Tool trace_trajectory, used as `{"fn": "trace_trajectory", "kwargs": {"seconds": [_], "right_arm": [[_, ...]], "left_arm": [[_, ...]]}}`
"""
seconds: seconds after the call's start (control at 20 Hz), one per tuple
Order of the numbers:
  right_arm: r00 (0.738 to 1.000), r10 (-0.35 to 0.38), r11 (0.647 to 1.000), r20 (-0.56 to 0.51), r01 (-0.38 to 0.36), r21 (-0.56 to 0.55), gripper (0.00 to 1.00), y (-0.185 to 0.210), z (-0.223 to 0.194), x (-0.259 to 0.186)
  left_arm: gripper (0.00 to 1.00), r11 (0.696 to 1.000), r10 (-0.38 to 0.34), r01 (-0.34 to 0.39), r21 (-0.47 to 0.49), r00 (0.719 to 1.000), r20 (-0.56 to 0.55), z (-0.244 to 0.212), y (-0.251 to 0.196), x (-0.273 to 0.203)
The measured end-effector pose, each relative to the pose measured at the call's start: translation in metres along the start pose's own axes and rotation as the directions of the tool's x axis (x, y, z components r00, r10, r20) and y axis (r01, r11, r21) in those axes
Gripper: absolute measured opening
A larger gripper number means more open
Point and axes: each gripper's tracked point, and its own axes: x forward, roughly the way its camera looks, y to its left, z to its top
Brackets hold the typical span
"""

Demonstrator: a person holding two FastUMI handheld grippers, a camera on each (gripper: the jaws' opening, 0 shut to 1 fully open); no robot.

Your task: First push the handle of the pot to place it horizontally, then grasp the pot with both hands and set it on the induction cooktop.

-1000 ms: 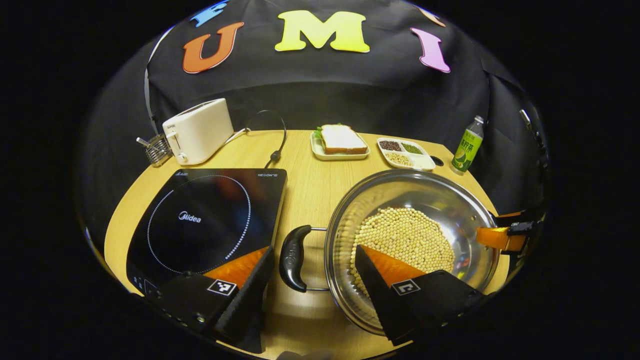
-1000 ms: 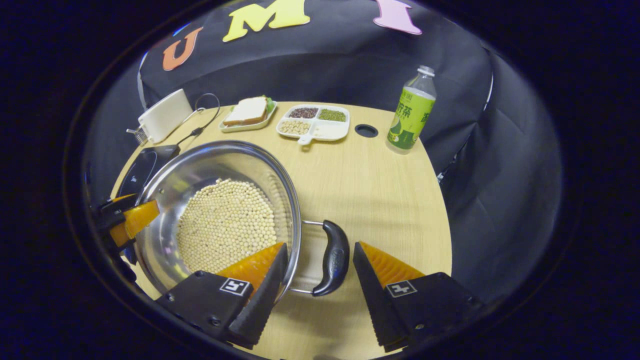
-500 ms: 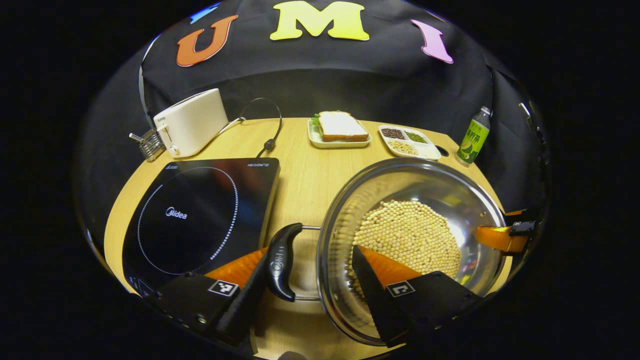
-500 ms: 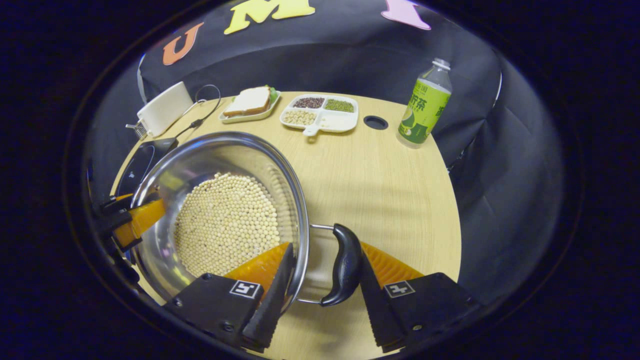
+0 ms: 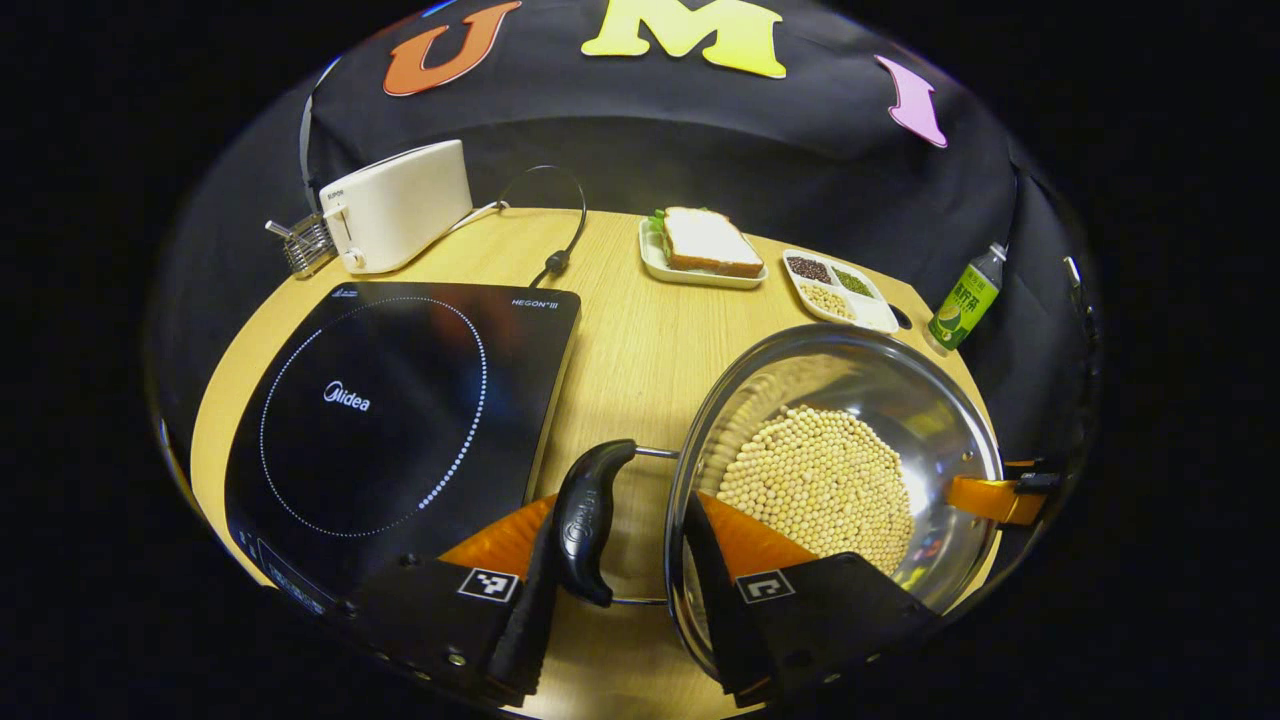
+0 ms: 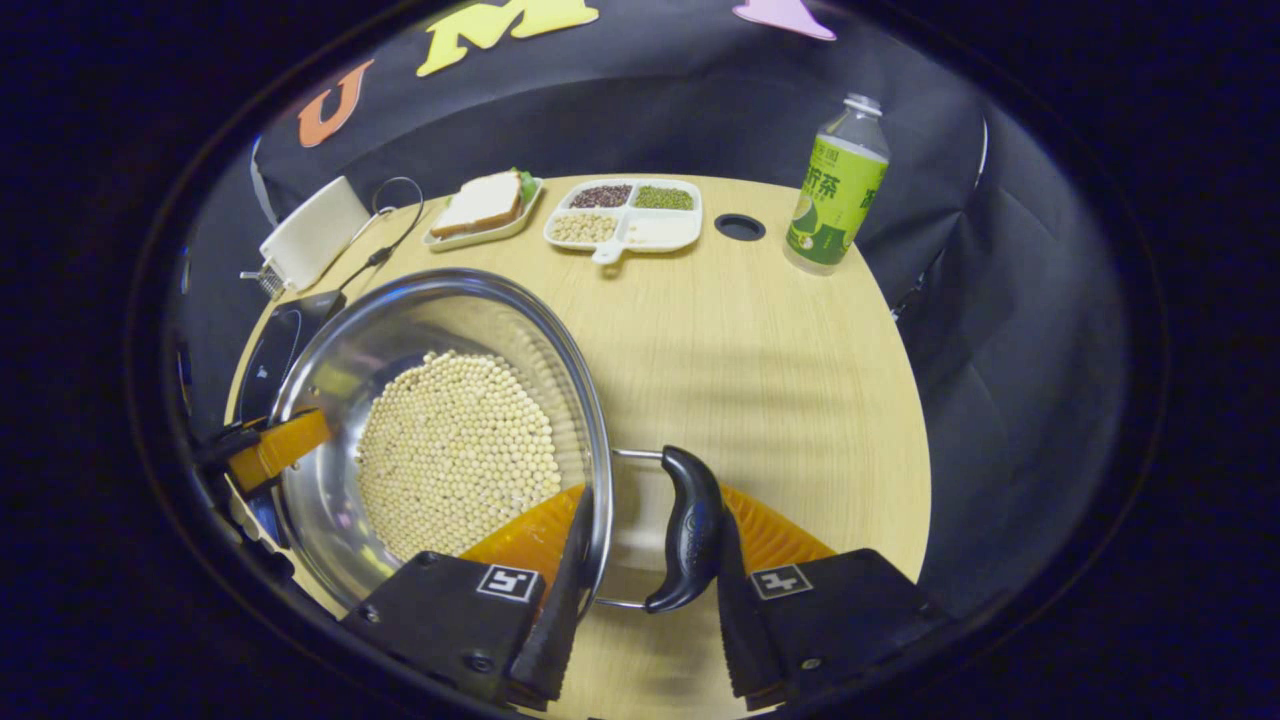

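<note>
While both tongs [image 5: 615,560] [image 6: 645,560] straddle the pot's [image 5: 830,480] side handles [image 5: 588,520] [image 6: 688,525], each grips one.

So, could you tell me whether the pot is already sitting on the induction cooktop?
No, the pot sits right of the induction cooktop.

In my left gripper view the cooktop [image 5: 390,420] lies left of the pot [image 5: 835,480], both on the table [image 5: 630,340]. The beans [image 5: 820,480] are in the pot. Behind the cooktop stands the toaster [image 5: 395,205]; behind the pot lie the sandwich plate [image 5: 700,262] and the tray [image 5: 840,290] (the bottle [image 5: 962,305] further right).
</note>
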Motion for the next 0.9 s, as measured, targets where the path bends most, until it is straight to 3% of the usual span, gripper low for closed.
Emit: {"fn": "trace_trajectory", "kwargs": {"seconds": [0.05,0.1,0.2,0.9], "right_arm": [[1.0,0.001,1.0,0.0,-0.001,0.003,0.6,0.0,0.0,0.001],[1.0,-0.005,1.0,-0.011,0.005,-0.004,0.58,0.0,-0.002,0.0],[1.0,0.004,1.0,-0.021,-0.003,0.023,0.55,0.001,-0.006,-0.004],[0.999,-0.018,0.998,0.03,0.016,0.068,0.55,0.041,-0.004,-0.064]], "left_arm": [[0.72,1.0,0.009,-0.009,0.007,1.0,0.003,0.0,0.0,-0.001],[0.61,1.0,0.014,-0.014,0.009,1.0,0.001,-0.001,0.001,0.001],[0.59,1.0,0.013,-0.013,0.014,1.0,-0.01,0.0,0.001,-0.003],[0.59,0.998,-0.037,0.035,0.057,0.999,0.03,0.025,0.03,-0.046]]}}
